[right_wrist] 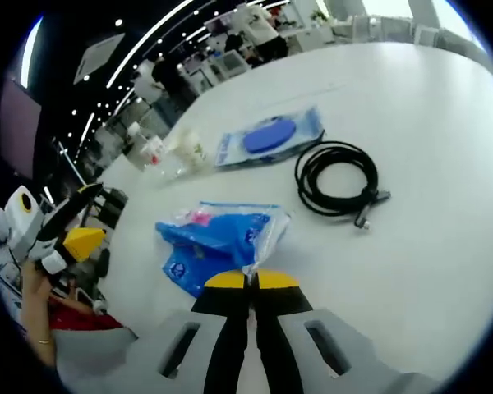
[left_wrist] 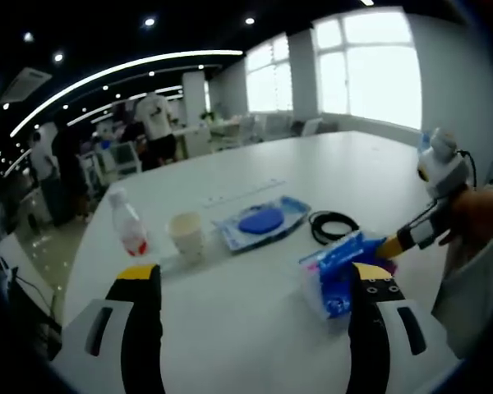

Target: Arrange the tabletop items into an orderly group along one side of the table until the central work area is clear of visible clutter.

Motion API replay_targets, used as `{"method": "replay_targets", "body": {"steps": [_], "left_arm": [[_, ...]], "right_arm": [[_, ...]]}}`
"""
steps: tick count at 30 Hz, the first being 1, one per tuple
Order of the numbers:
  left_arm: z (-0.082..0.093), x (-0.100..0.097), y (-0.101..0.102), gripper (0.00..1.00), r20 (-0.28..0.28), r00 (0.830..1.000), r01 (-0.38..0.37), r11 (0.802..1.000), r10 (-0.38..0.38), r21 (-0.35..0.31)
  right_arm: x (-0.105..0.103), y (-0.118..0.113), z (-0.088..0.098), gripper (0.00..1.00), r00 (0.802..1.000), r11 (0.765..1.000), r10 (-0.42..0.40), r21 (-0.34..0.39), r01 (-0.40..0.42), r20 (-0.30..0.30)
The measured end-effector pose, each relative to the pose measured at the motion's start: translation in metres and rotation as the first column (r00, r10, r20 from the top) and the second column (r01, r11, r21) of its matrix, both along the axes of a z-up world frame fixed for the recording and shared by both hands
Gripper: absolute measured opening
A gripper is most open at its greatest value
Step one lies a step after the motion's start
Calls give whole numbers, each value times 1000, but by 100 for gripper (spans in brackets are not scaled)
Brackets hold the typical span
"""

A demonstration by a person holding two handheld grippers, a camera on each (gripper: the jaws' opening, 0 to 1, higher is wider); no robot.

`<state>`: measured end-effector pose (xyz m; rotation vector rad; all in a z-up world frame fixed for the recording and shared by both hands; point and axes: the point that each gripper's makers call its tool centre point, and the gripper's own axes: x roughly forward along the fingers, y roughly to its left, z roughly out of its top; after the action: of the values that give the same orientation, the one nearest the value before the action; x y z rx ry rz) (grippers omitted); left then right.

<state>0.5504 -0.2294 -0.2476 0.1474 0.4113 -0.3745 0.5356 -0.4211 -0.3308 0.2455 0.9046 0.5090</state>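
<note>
The right gripper (right_wrist: pixel 248 281) is pinching its yellow-tipped jaws tight together on the clear edge of the blue plastic bag (right_wrist: pixel 218 242), and the bag is lying crumpled on the white table (right_wrist: pixel 444 205) just ahead of those tips. In the left gripper view that same right gripper (left_wrist: pixel 392 245) is reaching in from the right, its yellow tip touching the bag (left_wrist: pixel 338 275) while a hand (left_wrist: pixel 482 212) is gripping it. The left gripper (left_wrist: pixel 257 279) is hovering with its jaws spread wide, holding nothing, the bag sitting beside its right jaw. In the right gripper view the left gripper (right_wrist: pixel 85 215) is showing at the left edge, jaws parted, off the table. Just beyond the bag, a coiled black cable (right_wrist: pixel 338 180) is lying flat, near the bag but apart from it; the left gripper view has the cable (left_wrist: pixel 332 225) too. Further out, a blue disc in a clear flat packet (left_wrist: pixel 261 220) is resting near the cable. Left of that packet, a paper cup (left_wrist: pixel 186 232) is standing upright, and beside it a clear plastic bottle (left_wrist: pixel 128 222) with a red label is standing too. Past the table, people (left_wrist: pixel 154 119) are standing among desks, with bright windows (left_wrist: pixel 368 61) behind.
</note>
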Motion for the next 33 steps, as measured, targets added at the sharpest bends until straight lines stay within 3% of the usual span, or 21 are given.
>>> {"method": "replay_targets", "body": {"steps": [7, 12, 17, 24, 30, 31, 33], "left_arm": [[-6, -1, -9, 92, -23, 999, 28, 1000, -28, -7], [-9, -1, -11, 92, -33, 999, 30, 999, -31, -15], [-12, 0, -9, 92, -39, 999, 27, 1000, -27, -12], [-18, 1, -2, 92, -51, 999, 10, 1000, -10, -4], [-17, 5, 2, 91, -24, 1000, -7, 1000, 7, -6], [-18, 5, 2, 91, -24, 1000, -7, 1000, 7, -9], [-21, 4, 3, 90, -34, 999, -8, 1000, 8, -6]], "right_arm": [[13, -18, 13, 1, 999, 999, 42, 23, -43, 21], [32, -36, 26, 1, 999, 997, 14, 79, -17, 35], [60, -70, 33, 1, 995, 1000, -11, -20, 13, 100], [93, -95, 39, 1, 992, 998, -19, -63, 27, 127], [116, -110, 41, 1, 987, 991, 10, -135, 12, 160], [122, -115, 41, 1, 985, 987, 4, -157, 23, 172], [131, -127, 40, 1, 976, 963, 51, -270, 8, 211]]}}
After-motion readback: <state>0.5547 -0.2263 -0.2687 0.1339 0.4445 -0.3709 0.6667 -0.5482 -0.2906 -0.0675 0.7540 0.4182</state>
